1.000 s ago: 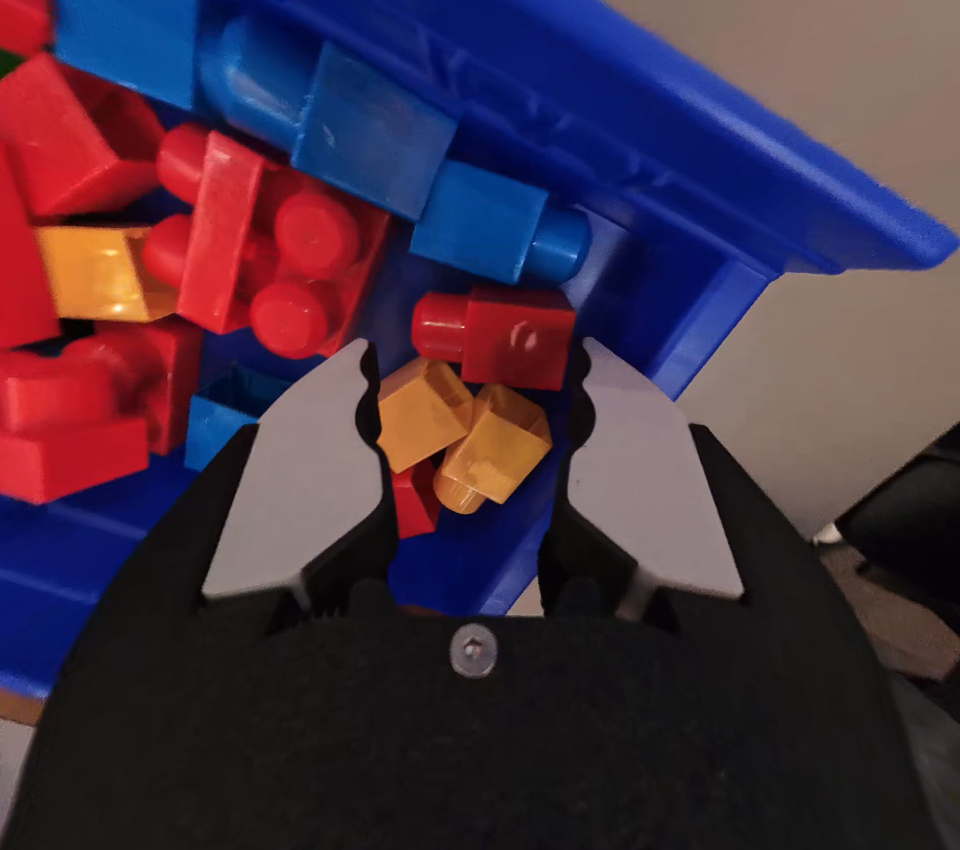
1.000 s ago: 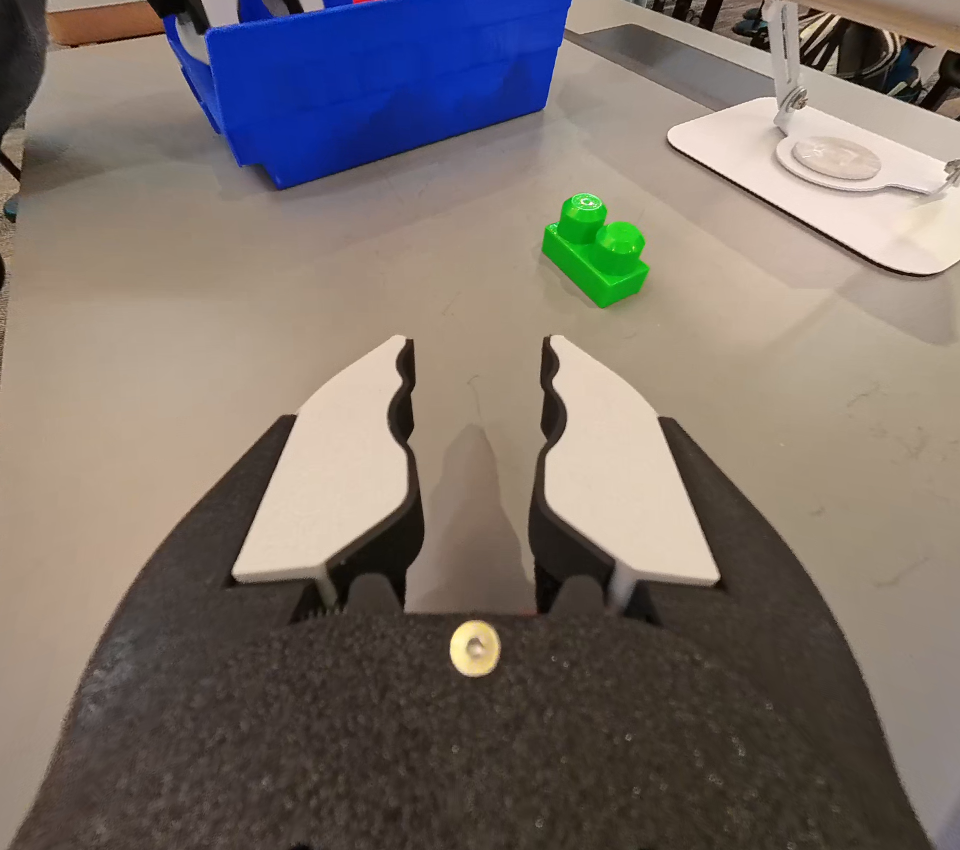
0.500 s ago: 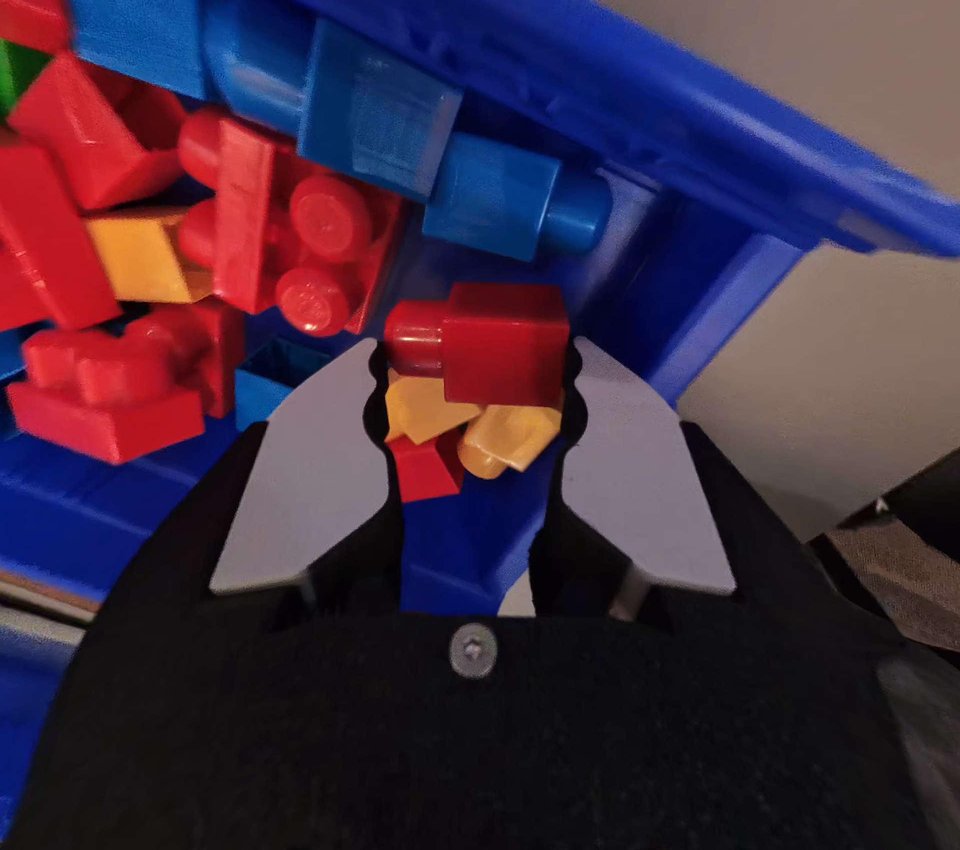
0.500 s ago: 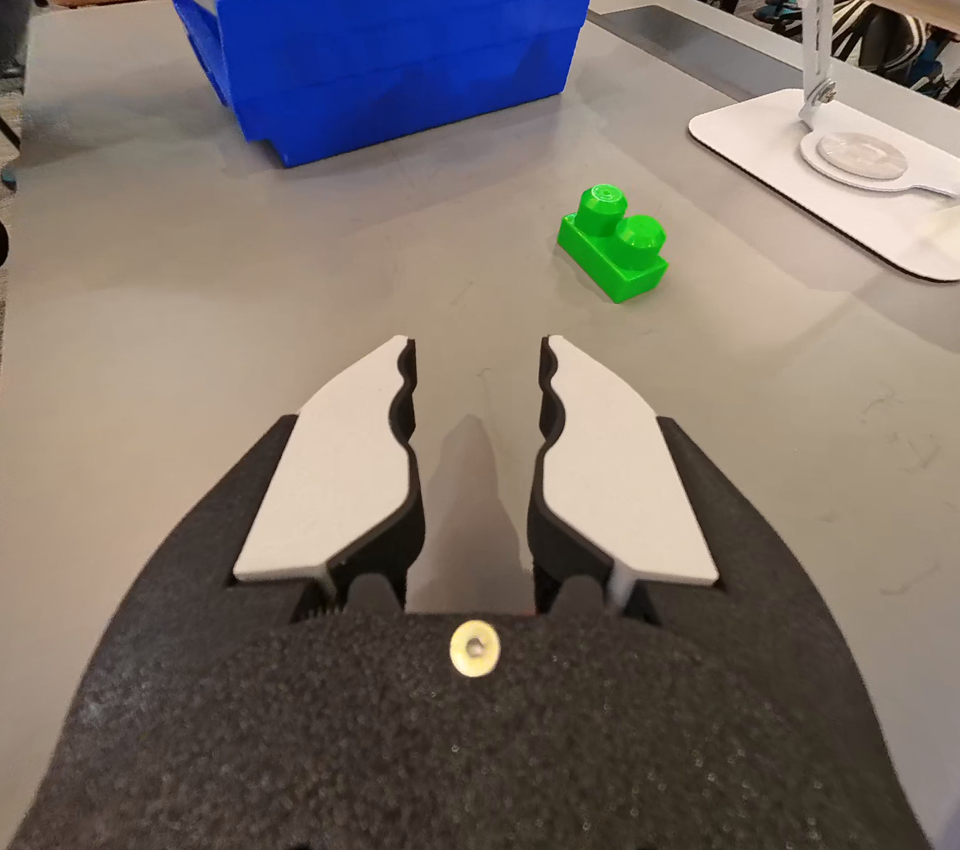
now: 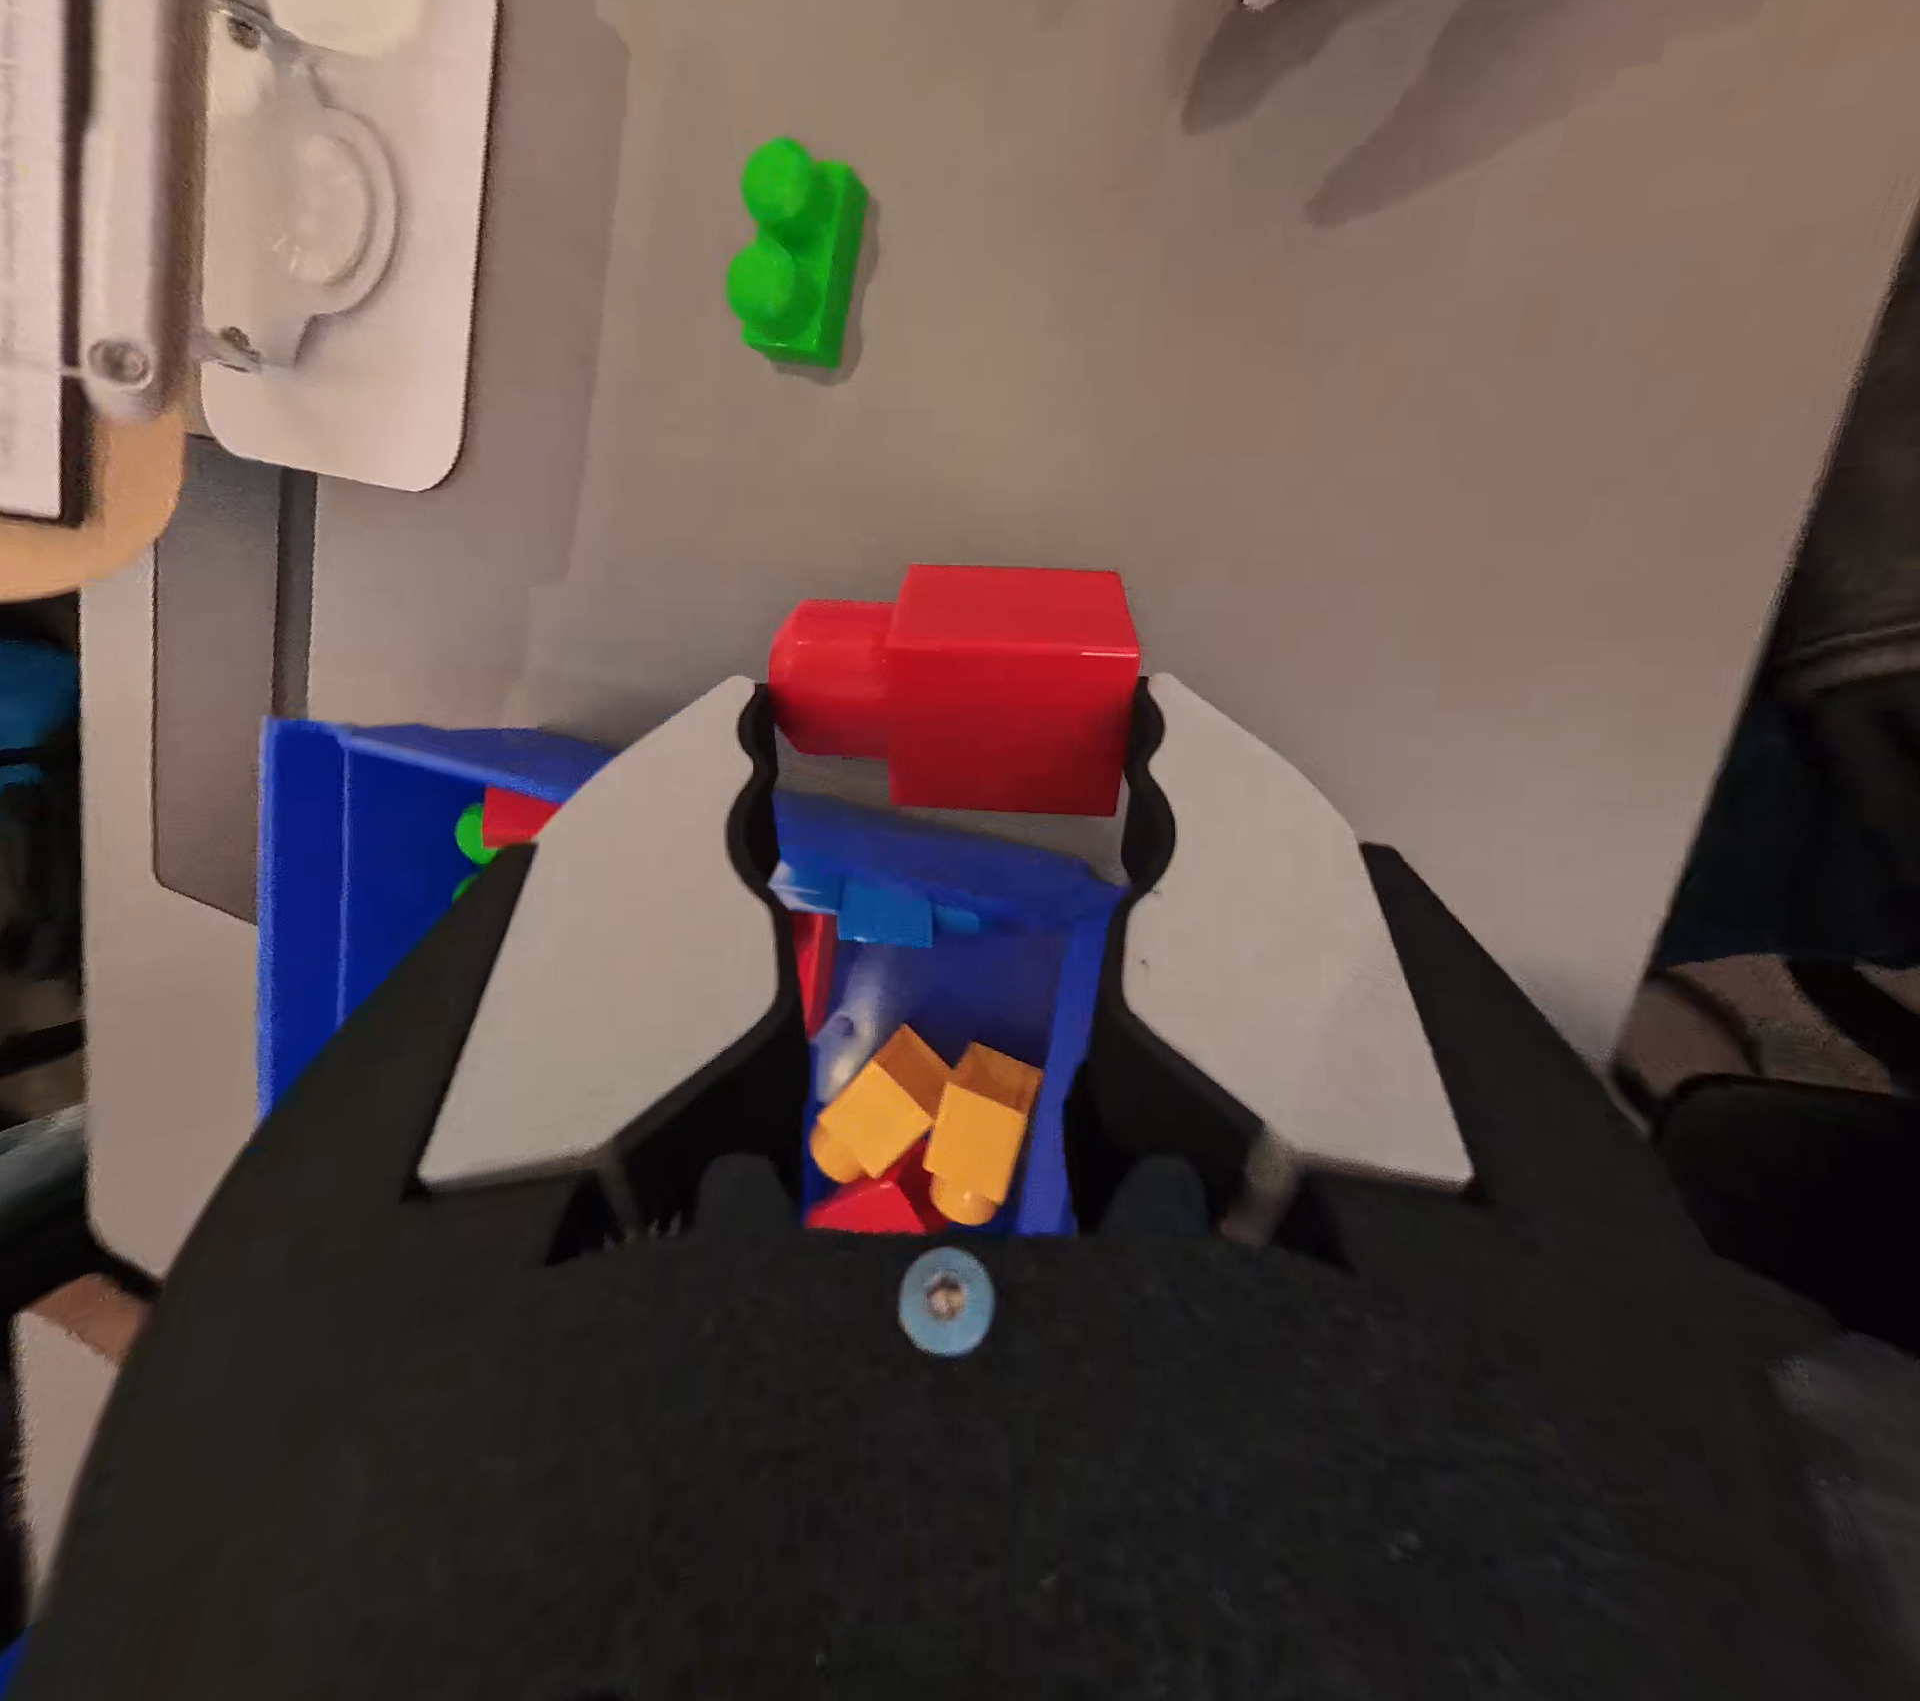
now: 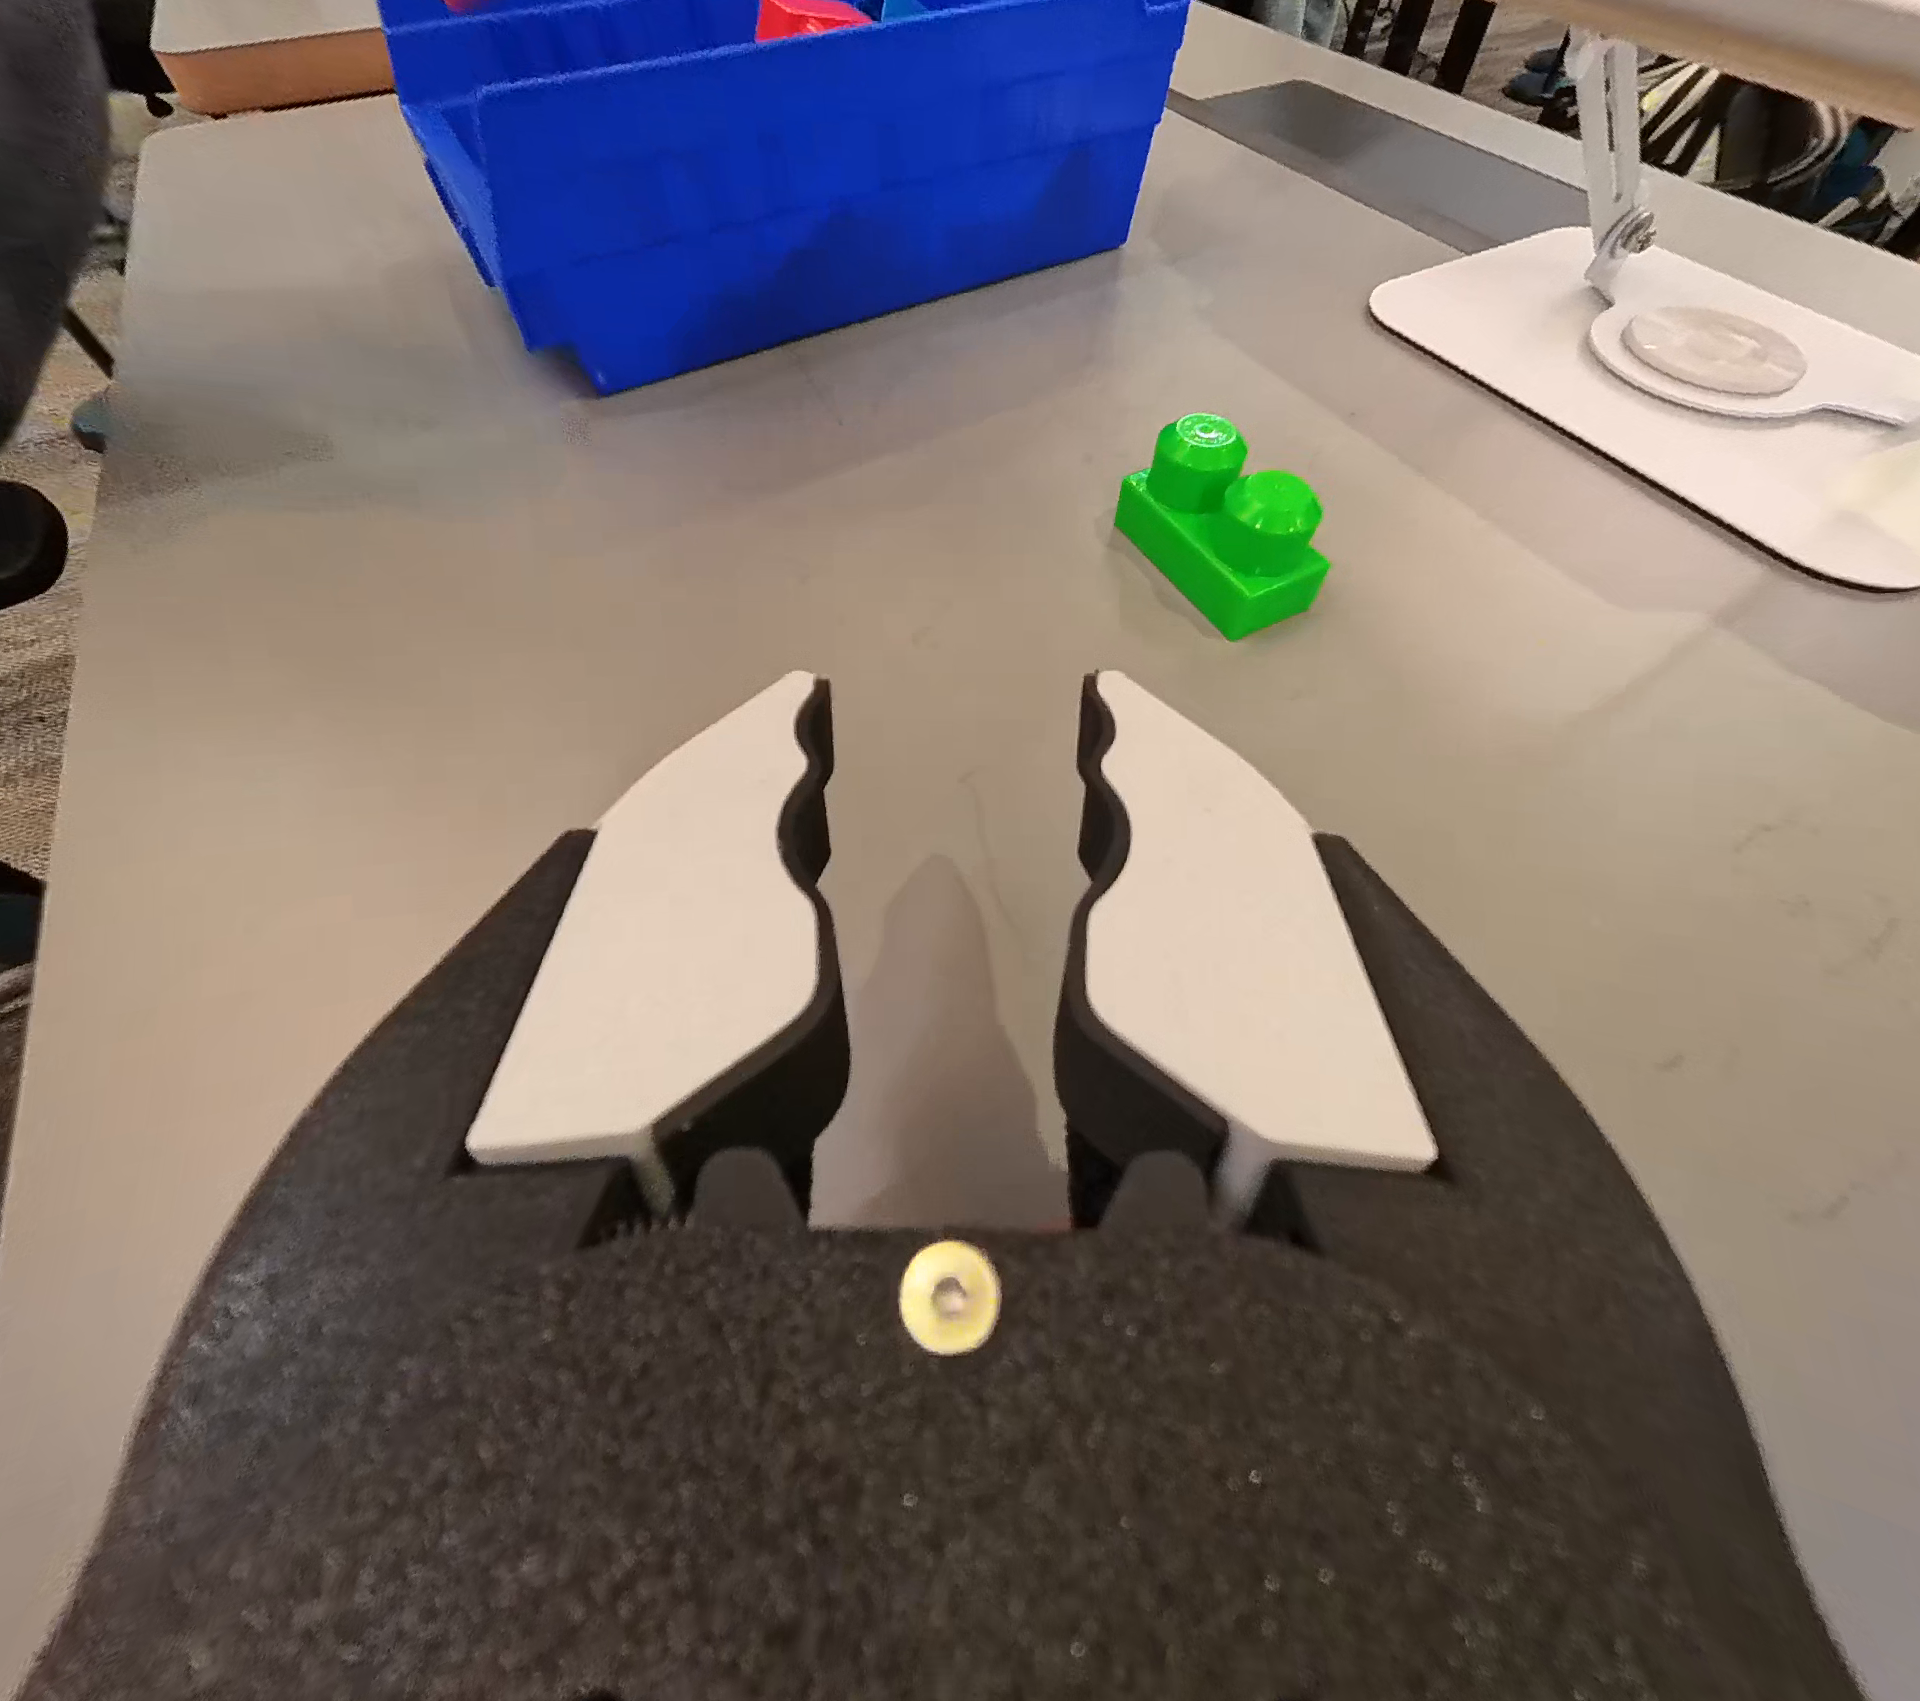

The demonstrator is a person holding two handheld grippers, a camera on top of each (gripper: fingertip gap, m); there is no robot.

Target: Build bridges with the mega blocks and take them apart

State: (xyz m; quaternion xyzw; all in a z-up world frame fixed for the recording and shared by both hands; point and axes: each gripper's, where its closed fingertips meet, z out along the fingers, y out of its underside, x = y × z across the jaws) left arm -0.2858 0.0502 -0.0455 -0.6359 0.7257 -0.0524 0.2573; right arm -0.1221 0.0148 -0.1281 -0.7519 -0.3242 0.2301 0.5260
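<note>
While the left tool (image 5: 951,711) pinches a red block (image 5: 1003,690) between its tips, stud pointing to 9 o'clock, the left wrist view looks down over the blue bin (image 5: 301,872) directly below. Orange blocks (image 5: 925,1121) and a red one lie in the bin corner seen through the jaws. Green two-stud block (image 5: 800,259) sits alone on the grey counter (image 5: 1143,404) at 11 o'clock, white stand base (image 5: 353,217) at 10 o'clock. Right tool tips blurred at 1 o'clock.

Right wrist view: right tool (image 6: 956,716) spread, nothing in it, low over the counter. Green block at 1 o'clock, well apart from the bin at 12 o'clock. Held red block blurred at 11 o'clock, above the bin rim. Stand base at 2 o'clock; a seated person behind the bin.
</note>
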